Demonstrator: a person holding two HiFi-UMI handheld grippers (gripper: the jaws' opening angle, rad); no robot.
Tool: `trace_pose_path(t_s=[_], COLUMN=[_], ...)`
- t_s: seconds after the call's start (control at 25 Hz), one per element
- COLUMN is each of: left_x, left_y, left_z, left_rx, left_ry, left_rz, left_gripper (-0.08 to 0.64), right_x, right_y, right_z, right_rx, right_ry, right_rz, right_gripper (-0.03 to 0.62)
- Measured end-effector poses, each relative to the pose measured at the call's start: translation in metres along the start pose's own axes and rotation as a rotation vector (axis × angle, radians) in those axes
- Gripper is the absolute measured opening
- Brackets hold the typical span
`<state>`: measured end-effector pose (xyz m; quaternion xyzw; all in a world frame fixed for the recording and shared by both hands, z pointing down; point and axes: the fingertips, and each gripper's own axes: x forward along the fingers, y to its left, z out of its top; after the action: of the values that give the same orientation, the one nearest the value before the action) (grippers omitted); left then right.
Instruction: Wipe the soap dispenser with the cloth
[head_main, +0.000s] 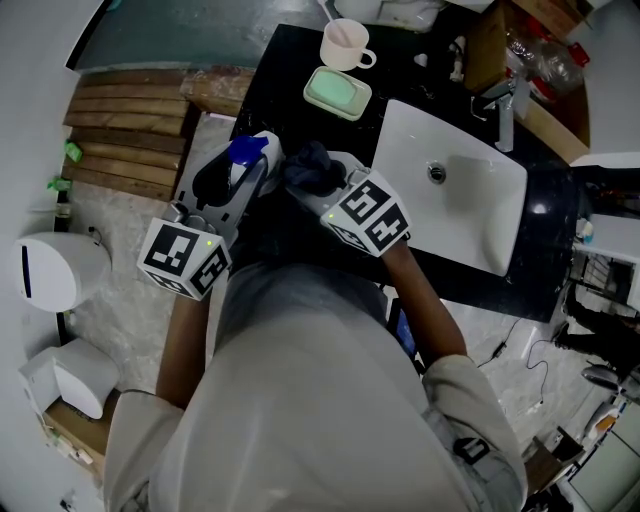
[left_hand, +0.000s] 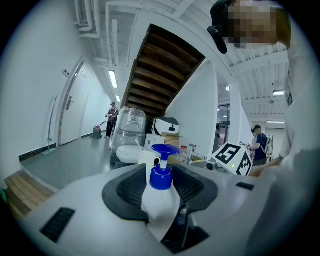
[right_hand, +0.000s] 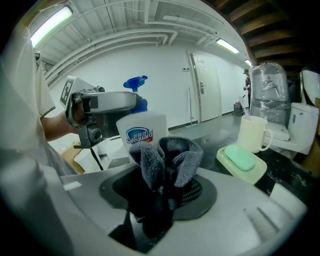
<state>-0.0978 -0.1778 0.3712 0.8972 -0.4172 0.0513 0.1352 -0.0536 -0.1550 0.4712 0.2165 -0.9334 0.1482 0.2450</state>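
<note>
My left gripper (head_main: 238, 180) is shut on a white soap dispenser (left_hand: 160, 202) with a blue pump (left_hand: 164, 167), held upright above the counter's left end. The blue pump (head_main: 245, 150) shows in the head view. My right gripper (head_main: 322, 178) is shut on a bunched dark grey cloth (right_hand: 167, 167). The cloth (head_main: 308, 167) sits just right of the bottle. In the right gripper view the cloth lies against the front of the dispenser (right_hand: 141, 132), below its label. The left gripper (right_hand: 102, 107) shows there at the bottle's left side.
A white sink basin (head_main: 455, 190) with a tap (head_main: 500, 105) fills the black counter (head_main: 285, 60) to the right. A green soap bar in its dish (head_main: 338, 92) and a cream mug (head_main: 345, 45) stand at the back. Wooden steps (head_main: 125, 130) lie to the left.
</note>
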Motion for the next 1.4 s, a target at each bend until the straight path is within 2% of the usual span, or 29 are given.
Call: trace_pose_path(t_s=[0.6,1.4], left_x=[-0.011,-0.025], left_y=[0.008,-0.004], left_z=[0.002,0.000], left_rx=[-0.007,0.002], left_ry=[-0.016,-0.024], left_rz=[0.040,0.011], left_gripper=[0.149,0.153], right_x=[-0.013,-0.036], right_y=[-0.005,-0.015], right_z=[0.004,0.016], right_rx=[0.002,0.031], right_ry=[-0.018,-0.080], right_rz=[-0.027,-0.071], right_gripper=[0.166,0.166])
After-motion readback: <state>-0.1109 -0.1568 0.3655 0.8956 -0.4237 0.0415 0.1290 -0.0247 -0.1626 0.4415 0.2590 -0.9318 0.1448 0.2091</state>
